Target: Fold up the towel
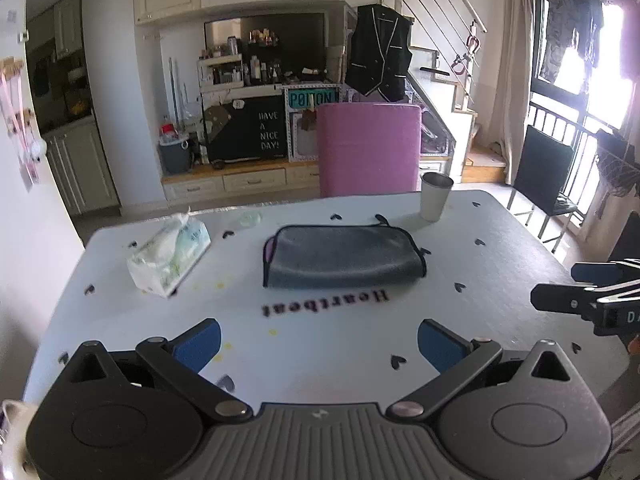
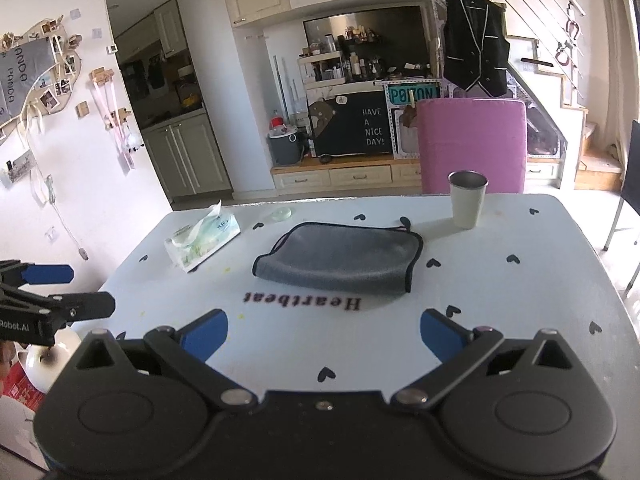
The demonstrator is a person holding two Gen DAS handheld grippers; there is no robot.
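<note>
Mid-table, just beyond the "Heartbeat" print, the grey black-edged microfibre towel [image 1: 342, 256] lies folded. Left gripper [image 1: 319, 344] & right gripper [image 2: 323, 336] are held wide, empty. Near-edge corners should be pinched simultaneously, w/ layers kept aligned.

table [image 2: 520, 280] w/ hearts | tissue pack [image 2: 202, 242] L | cup [image 2: 467, 199] R | pink chair [image 2: 472, 144] | small disc, maybe lid [image 2: 282, 213]

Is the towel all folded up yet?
Partly, it seems. The grey towel already lies doubled over on the table, near the cup. Nothing is in hand: the left hand-held gripper and right hand-held gripper are open, off the towel. Another fold may remain.
</note>
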